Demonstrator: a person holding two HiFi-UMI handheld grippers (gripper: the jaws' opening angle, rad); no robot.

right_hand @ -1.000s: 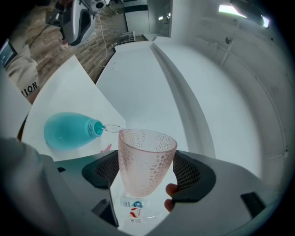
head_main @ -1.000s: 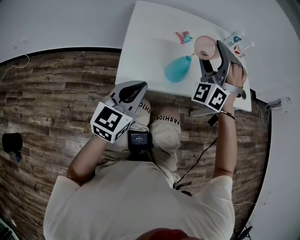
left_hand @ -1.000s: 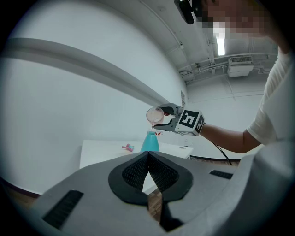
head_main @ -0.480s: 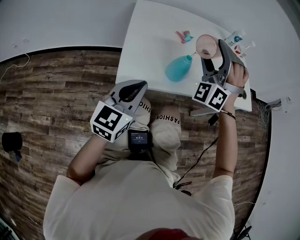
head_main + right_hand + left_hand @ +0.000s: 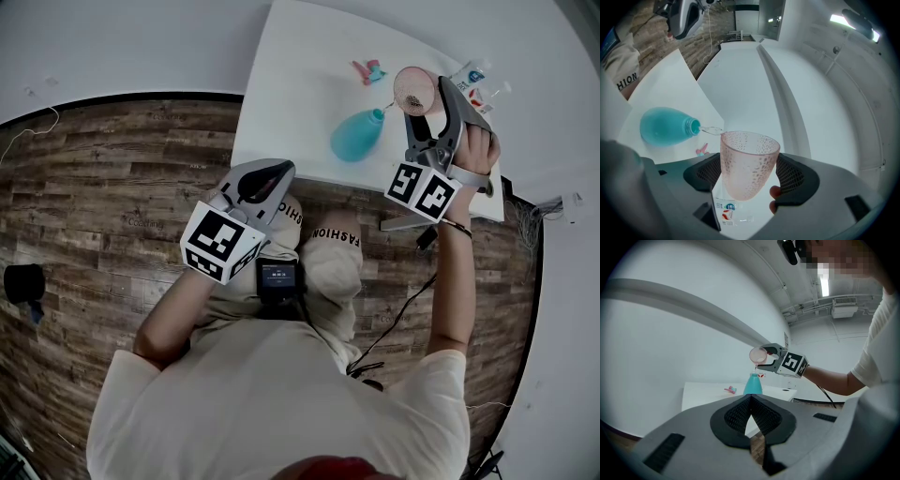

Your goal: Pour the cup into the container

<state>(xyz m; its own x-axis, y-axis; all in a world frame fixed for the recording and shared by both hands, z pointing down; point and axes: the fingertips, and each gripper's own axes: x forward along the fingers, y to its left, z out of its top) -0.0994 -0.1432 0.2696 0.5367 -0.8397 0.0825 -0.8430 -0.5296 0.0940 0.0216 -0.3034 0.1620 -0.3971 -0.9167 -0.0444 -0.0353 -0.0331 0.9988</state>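
Left gripper (image 5: 265, 175): jaws pressed together with nothing between them. It is held low over the person's lap, off the table (image 5: 291, 94), judged to be parked clear of the pour because the bottle stands without support.
Table: white top, with all task items grouped at its right-hand end, within the right arm's reach.
Small pink-and-teal item (image 5: 367, 72): lies on the table behind the bottle, apart from it. Its type cannot be determined, and it plays no evident part in the pour.
Teal bottle (image 5: 354, 136): this is the receiving container. It stands upright on the table with its narrow neck open and directly below the cup's rim, so the liquid falls straight in.
Water stream (image 5: 711, 130): a thin clear thread runs from the cup's lip to the bottle mouth. The tilt is judged to be kept shallow because the mouth is small.
Pink cup (image 5: 747, 164): a dimpled translucent tumbler held above the bottle. It is tipped with its mouth toward the bottle neck. How much liquid remains cannot be read.
Right gripper (image 5: 429, 108): the jaws pinch the cup's side walls at mid-body, which leaves the rim free for pouring.
Clear plastic bottle (image 5: 469, 79): lies at the table's far right edge, beyond the cup, and is not involved.
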